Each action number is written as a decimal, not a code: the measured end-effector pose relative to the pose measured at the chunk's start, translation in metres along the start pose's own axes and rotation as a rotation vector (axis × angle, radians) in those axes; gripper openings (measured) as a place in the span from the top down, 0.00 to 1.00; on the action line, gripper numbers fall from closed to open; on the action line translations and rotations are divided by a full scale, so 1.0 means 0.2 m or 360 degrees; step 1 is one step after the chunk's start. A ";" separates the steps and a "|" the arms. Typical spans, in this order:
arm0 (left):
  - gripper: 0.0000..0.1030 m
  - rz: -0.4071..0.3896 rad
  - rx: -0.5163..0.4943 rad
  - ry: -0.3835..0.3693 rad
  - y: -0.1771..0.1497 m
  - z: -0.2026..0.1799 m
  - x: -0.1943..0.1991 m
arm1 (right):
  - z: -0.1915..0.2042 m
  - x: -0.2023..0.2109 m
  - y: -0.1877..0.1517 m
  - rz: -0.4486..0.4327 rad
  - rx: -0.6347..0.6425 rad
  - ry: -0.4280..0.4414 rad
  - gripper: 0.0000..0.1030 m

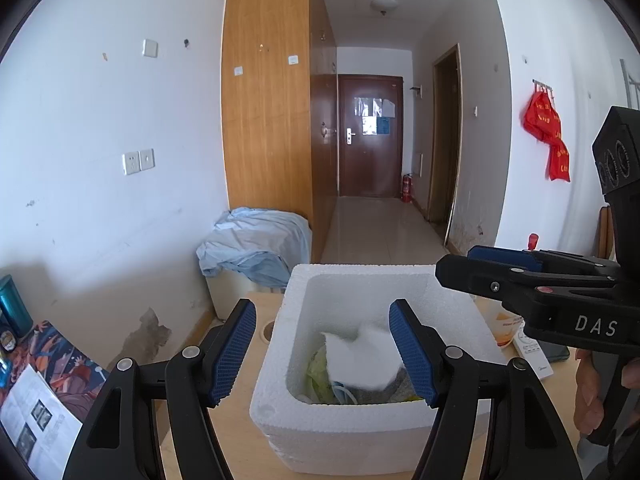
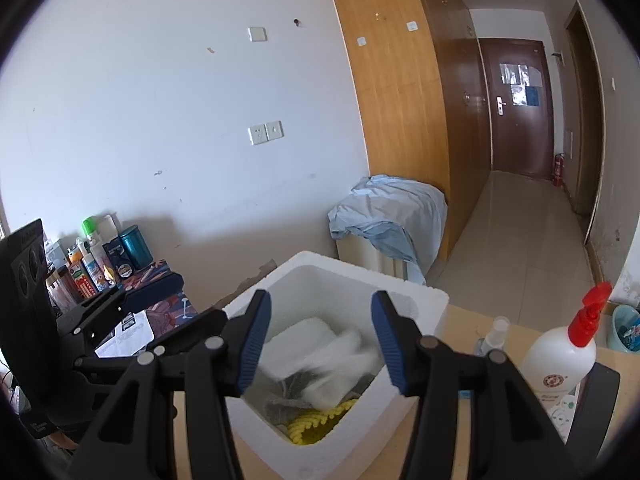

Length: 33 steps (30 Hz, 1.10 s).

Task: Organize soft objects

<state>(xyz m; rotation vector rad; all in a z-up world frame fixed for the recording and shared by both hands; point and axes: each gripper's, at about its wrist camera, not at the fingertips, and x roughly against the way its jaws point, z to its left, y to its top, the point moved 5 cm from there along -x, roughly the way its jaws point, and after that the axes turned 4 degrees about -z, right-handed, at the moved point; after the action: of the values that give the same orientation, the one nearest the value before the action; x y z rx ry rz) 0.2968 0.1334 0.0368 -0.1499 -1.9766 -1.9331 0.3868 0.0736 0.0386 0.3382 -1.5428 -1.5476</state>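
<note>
A white foam box (image 1: 276,364) stands on the wooden table and also shows in the right wrist view (image 2: 416,300). Inside lie a white soft sponge (image 1: 360,354) (image 2: 316,344), a grey cloth (image 2: 288,396), a yellow knobbly item (image 2: 312,424) and a greenish bag (image 1: 316,372). My left gripper (image 1: 323,354) is open and empty, straddling the box's near left wall. My right gripper (image 2: 320,342) is open and empty above the box; its body shows in the left wrist view (image 1: 540,280).
A spray bottle with a red trigger (image 2: 560,356), a small clear bottle (image 2: 496,334) and a teal cup (image 2: 624,328) stand to the right. Bottles and cans (image 2: 100,256) crowd the left by the wall. A blue sheet covers a unit (image 1: 256,244) behind the table.
</note>
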 end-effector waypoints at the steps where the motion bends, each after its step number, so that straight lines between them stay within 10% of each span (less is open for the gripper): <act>1: 0.32 0.0000 0.0000 -0.0001 0.00 0.00 0.00 | 0.00 0.00 0.00 0.0006 0.0001 0.0000 0.45; 20: 0.31 -0.0023 0.0008 -0.0042 0.02 -0.01 0.17 | 0.07 0.17 0.00 -0.0029 0.0002 -0.0025 0.35; 33: 0.09 -0.0100 0.0002 -0.0021 0.00 -0.04 0.46 | 0.18 0.41 -0.05 -0.0110 -0.0006 -0.0034 0.14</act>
<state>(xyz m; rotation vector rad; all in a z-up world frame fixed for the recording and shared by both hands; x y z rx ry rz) 0.2125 0.1090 0.0669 -0.1010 -2.0139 -1.9744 0.3110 0.0342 0.0687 0.3777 -1.5590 -1.6120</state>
